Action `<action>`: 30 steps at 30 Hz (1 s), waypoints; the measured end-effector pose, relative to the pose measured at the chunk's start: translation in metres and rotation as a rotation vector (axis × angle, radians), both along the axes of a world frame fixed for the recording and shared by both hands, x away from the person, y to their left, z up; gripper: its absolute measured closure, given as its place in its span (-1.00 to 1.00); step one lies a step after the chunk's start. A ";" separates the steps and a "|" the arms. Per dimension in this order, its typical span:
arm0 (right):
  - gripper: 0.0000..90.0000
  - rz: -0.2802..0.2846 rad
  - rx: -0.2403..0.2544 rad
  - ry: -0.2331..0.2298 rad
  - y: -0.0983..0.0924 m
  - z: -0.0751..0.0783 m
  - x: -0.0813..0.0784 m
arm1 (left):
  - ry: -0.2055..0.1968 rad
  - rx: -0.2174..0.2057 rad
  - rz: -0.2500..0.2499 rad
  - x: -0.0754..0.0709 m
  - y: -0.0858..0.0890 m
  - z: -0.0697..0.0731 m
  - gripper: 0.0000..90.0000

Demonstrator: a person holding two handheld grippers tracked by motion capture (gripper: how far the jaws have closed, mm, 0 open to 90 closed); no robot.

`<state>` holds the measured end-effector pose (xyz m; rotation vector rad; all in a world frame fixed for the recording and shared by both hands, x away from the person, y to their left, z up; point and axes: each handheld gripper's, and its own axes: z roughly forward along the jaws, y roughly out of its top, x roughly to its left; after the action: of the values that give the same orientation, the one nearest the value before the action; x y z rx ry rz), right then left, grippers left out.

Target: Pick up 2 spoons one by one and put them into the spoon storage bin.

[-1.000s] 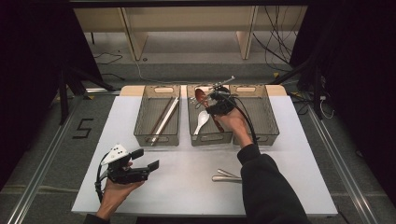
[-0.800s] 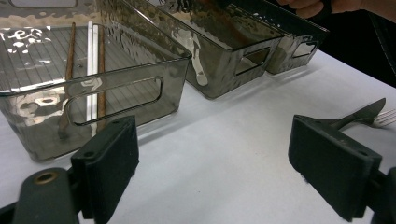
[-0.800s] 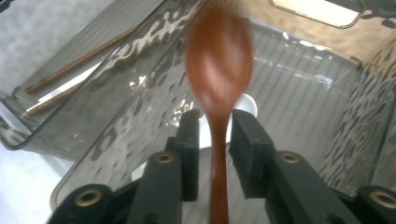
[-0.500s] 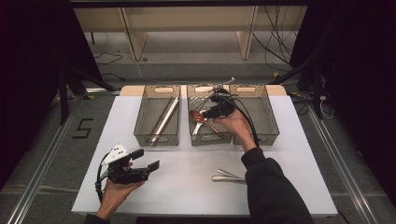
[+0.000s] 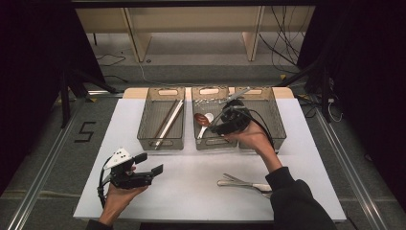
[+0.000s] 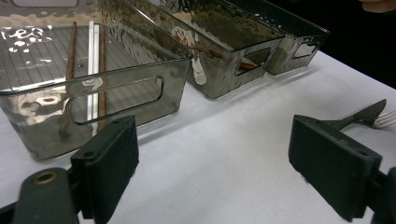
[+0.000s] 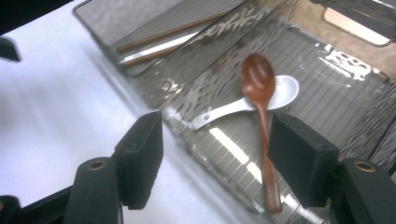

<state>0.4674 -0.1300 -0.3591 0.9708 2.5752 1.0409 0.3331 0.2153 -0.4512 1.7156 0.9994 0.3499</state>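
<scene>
The right gripper [image 5: 221, 125] hangs over the near end of the middle bin [image 5: 210, 92] with its jaws apart after just opening up, nothing between them, and in the right gripper view the brown wooden spoon [image 7: 259, 112] lies loose in that bin, bowl toward 12 o'clock, crossing the white ceramic spoon [image 7: 243, 106] under it. At 9 o'clock from there the left bin [image 5: 162, 143] holds chopsticks [image 5: 168, 120], and a fork and knife [image 5: 243, 183] lie on the white table [image 5: 191, 191] at 6 o'clock. The left gripper [image 5: 146, 164] sits way off at 8 o'clock just above the table, jaws wide apart and empty.
</scene>
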 end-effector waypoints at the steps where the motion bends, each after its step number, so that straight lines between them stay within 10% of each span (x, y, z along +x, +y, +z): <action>1: -0.21 0.003 0.000 0.003 -0.001 0.000 -0.003 | -0.001 0.000 0.000 0.000 0.000 0.000 -0.65; 30: -0.31 0.067 -0.038 0.015 -0.041 -0.032 -0.061 | 0.002 -0.013 0.003 0.002 -0.001 0.000 -0.65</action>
<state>0.4063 -0.1714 -0.3912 0.8925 2.6462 1.0013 0.3348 0.2145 -0.4508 1.7034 1.0036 0.3433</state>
